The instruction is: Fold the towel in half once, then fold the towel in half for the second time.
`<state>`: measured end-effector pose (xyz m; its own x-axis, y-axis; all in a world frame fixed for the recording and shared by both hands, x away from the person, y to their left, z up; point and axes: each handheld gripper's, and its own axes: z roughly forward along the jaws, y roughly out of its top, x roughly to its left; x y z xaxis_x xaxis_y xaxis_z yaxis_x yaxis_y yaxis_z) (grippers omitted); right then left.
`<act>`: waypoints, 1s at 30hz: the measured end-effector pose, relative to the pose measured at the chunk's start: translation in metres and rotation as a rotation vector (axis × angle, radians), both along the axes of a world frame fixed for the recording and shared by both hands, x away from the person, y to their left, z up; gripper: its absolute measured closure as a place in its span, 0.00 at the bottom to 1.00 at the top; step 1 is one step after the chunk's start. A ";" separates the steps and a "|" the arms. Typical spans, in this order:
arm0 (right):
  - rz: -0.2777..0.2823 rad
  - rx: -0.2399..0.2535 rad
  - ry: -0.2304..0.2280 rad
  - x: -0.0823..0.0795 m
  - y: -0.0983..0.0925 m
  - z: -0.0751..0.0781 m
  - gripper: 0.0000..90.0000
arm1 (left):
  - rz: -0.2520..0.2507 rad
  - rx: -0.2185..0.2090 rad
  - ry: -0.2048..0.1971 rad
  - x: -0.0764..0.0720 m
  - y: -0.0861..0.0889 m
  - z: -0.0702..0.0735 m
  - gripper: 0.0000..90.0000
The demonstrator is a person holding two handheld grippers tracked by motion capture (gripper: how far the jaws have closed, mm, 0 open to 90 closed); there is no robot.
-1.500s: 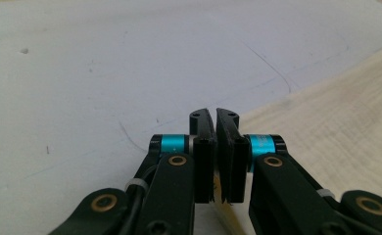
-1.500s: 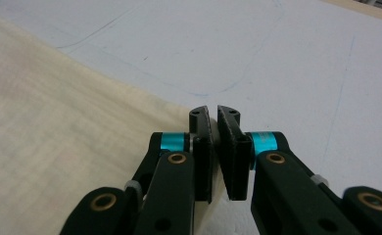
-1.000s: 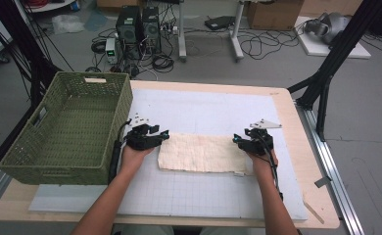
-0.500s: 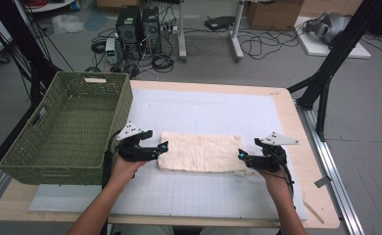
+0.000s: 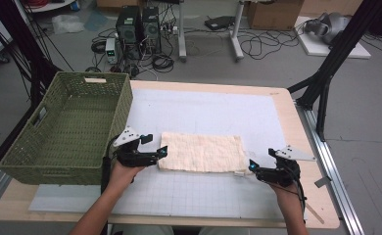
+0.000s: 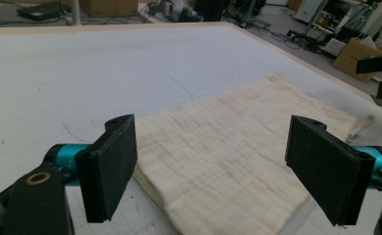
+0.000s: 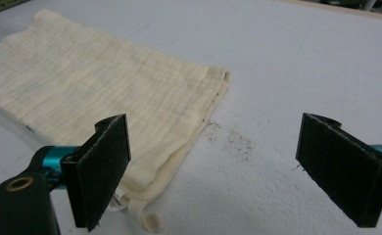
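High view: fixed above the near edge of the counter [image 5: 306, 147], facing forward and down, far off. Left claw view: low and close at one short end of the cloth [image 6: 238, 147], looking along it. Right claw view: same from the other end. All three share the cloth.

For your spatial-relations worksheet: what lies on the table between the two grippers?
In the high view, the folded cream cloth lies flat on the white mat, between the left gripper and the right gripper; both are open.
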<state>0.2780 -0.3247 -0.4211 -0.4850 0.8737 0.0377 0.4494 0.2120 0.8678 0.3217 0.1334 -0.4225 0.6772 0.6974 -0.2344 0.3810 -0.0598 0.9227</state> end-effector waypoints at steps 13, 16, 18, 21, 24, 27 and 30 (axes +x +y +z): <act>0.011 -0.002 0.001 0.002 0.002 -0.001 0.13 | -0.001 0.018 0.001 0.001 -0.001 -0.002 0.23; 0.015 -0.007 0.005 0.003 0.002 -0.002 0.13 | 0.001 0.018 0.002 0.000 -0.001 -0.002 0.23; 0.017 -0.006 0.006 0.003 0.003 -0.002 0.13 | 0.001 0.017 0.004 0.001 -0.001 -0.002 0.23; 0.019 -0.008 0.006 0.004 0.004 -0.002 0.13 | 0.004 0.023 0.006 0.001 0.000 -0.002 0.23; 0.016 -0.005 0.009 0.005 0.004 -0.002 0.13 | 0.004 0.032 0.007 0.001 0.000 -0.003 0.23; 0.015 -0.006 0.009 0.006 0.005 -0.003 0.13 | 0.017 0.039 0.007 0.002 0.000 -0.003 0.24; 0.019 -0.006 0.008 0.007 0.005 -0.003 0.13 | 0.021 0.050 0.011 0.002 0.000 -0.004 0.25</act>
<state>0.2845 -0.3196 -0.4245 -0.5010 0.8647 0.0363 0.4522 0.2258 0.8628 0.3239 0.1336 -0.4263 0.6595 0.7228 -0.2062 0.3929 -0.0977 0.9144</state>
